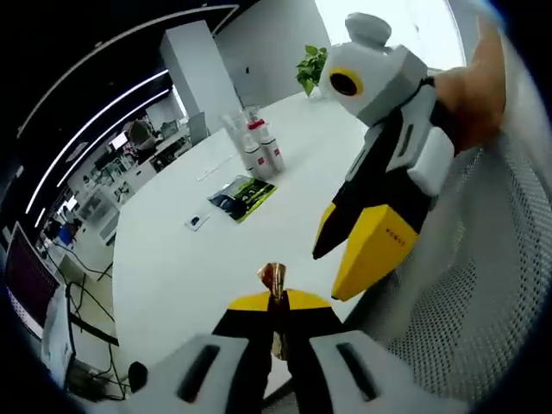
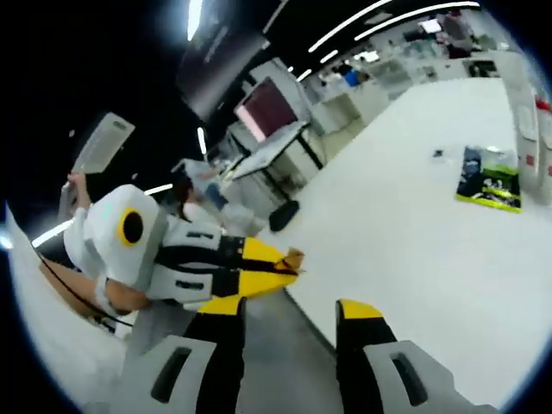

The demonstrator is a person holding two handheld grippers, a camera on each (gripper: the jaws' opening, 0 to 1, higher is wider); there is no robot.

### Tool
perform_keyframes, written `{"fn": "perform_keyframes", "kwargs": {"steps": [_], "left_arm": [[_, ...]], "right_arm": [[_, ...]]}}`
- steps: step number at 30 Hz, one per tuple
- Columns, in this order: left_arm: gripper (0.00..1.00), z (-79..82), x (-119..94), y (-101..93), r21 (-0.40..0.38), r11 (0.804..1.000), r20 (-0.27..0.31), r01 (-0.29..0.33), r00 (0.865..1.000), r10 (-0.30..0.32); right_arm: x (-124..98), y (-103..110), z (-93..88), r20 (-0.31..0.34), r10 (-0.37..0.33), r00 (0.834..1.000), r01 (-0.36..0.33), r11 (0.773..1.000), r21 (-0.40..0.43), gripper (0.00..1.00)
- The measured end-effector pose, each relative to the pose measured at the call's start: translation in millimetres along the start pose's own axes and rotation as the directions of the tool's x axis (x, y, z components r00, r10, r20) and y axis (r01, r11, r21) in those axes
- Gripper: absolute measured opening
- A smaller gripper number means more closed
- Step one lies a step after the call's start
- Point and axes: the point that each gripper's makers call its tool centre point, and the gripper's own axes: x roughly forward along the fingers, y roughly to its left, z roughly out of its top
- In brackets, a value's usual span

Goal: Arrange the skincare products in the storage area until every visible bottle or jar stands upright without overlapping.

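Several clear and white skincare bottles (image 1: pixel 259 151) with red marks stand in a cluster far back on the white table (image 1: pixel 172 267); they show again as bottles (image 2: pixel 542 129) at the right edge of the right gripper view. My left gripper (image 1: pixel 276 302) is shut on a small gold object (image 1: pixel 276 278) over the table's near edge. From the side, the left gripper (image 2: pixel 289 266) shows with the gold object (image 2: pixel 296 256) at its tip. My right gripper (image 2: pixel 293 309) is open with nothing between its jaws, and the right gripper (image 1: pixel 329 276) hangs just right of the gold object.
A green and black packet (image 1: pixel 243 197) (image 2: pixel 490 183) lies flat mid-table, with a small dark item (image 1: pixel 197 222) (image 2: pixel 438 154) beside it. A potted plant (image 1: pixel 312 65) stands at the far end. A mesh chair (image 1: pixel 466 302) is on the right. Desks and monitors (image 2: pixel 267 108) lie beyond the table.
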Motion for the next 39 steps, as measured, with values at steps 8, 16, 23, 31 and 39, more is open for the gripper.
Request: {"fn": "perform_keyframes", "kwargs": {"steps": [8, 16, 23, 31, 39], "left_arm": [[0.00, 2.2, 1, -2.8, 0.022, 1.000, 0.006, 0.013, 1.000, -0.013], [0.00, -1.2, 1, -1.2, 0.028, 1.000, -0.010, 0.010, 1.000, -0.010], [0.00, -4.2, 1, -1.2, 0.034, 0.999, -0.025, 0.010, 1.000, -0.009], [0.00, -3.7, 2, -2.7, 0.041, 0.999, -0.023, 0.017, 1.000, -0.016], [0.00, -6.4, 2, -2.2, 0.043, 0.999, -0.039, 0.016, 0.999, -0.015]], "right_arm": [[5, 5, 2.8, 0.009, 0.072, 0.997, -0.072, 0.994, 0.082, 0.35], [9, 11, 4.5, 0.010, 0.126, 0.992, -0.126, 0.983, 0.135, 0.27], [12, 18, 3.0, 0.026, 0.161, 0.987, -0.163, 0.972, 0.170, 0.19], [11, 20, 2.6, 0.027, 0.181, 0.983, -0.183, 0.965, 0.189, 0.15], [13, 23, 2.1, 0.014, 0.196, 0.980, -0.195, 0.963, 0.185, 0.11]]}}
